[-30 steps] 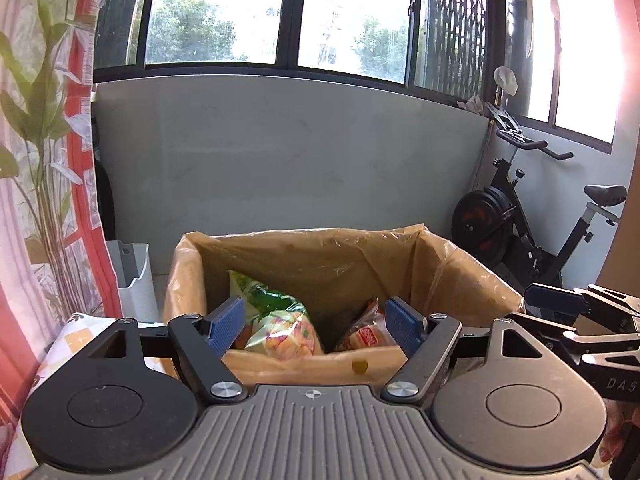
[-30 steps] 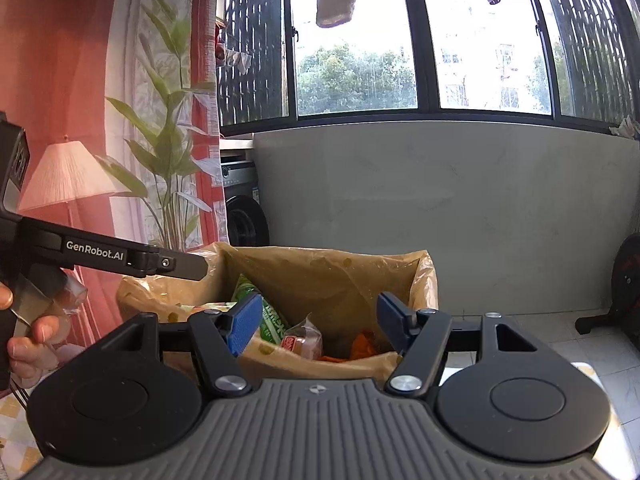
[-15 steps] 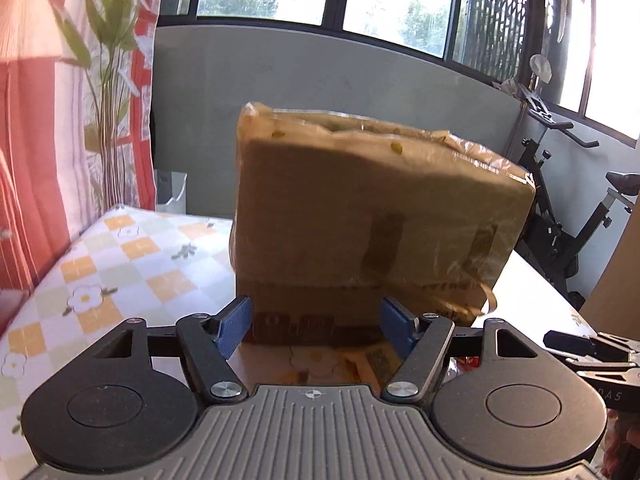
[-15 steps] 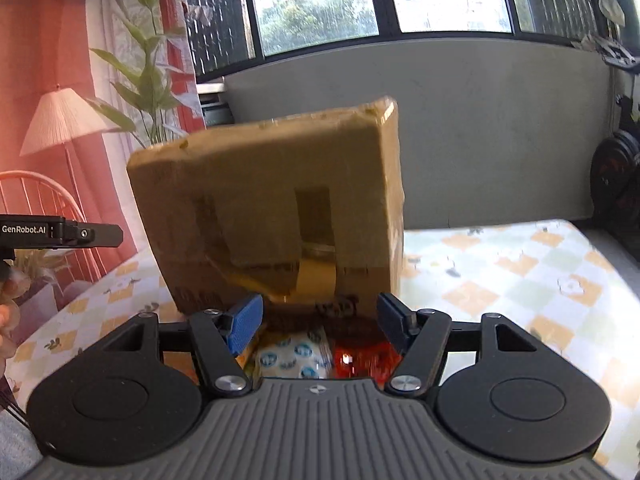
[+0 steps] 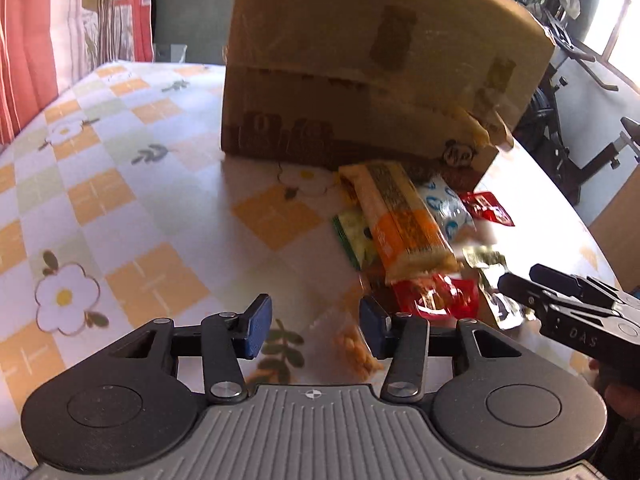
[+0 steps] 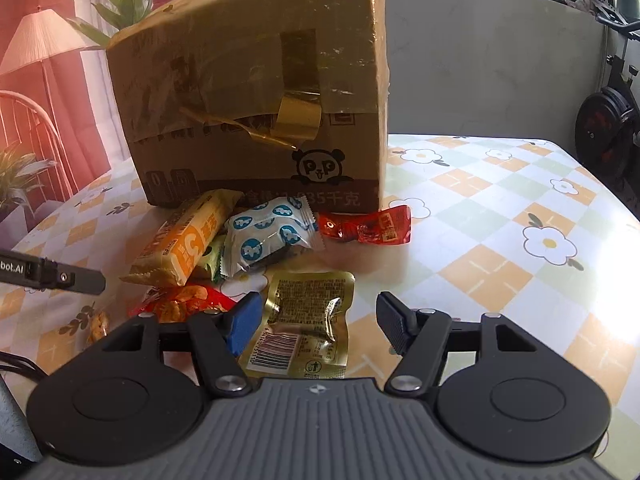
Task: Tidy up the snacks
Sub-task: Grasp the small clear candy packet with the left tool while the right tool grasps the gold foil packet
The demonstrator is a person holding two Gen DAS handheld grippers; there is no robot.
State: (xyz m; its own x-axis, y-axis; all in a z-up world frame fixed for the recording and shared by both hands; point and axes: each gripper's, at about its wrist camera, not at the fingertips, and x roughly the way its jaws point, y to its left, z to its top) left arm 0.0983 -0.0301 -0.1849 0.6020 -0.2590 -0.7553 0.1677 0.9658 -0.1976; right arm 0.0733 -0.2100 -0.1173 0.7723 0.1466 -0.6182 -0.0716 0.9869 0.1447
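A taped cardboard box (image 6: 256, 112) (image 5: 360, 60) stands on the flowered tablecloth (image 5: 100, 200). In front of it lies a pile of snacks: an orange bar (image 6: 184, 244) (image 5: 394, 224), a white-and-blue packet (image 6: 268, 236), a red packet (image 6: 368, 226), a red bag (image 5: 436, 296) and a gold packet (image 6: 308, 320). My right gripper (image 6: 318, 324) is open low over the gold packet, which lies between its fingers unpressed. My left gripper (image 5: 314, 326) is closing above the cloth; a small clear packet of nuts (image 5: 356, 350) lies by its right finger, not gripped.
An exercise bike (image 6: 608, 128) stands beyond the table's right edge. A lamp and a chair (image 6: 24, 140) are on the left, with a plant behind the box. Each gripper shows at the edge of the other's view.
Both grippers have come down from above the box, where they looked into it, to table height in front of it. The snack pile has come into view. The left jaws have narrowed.
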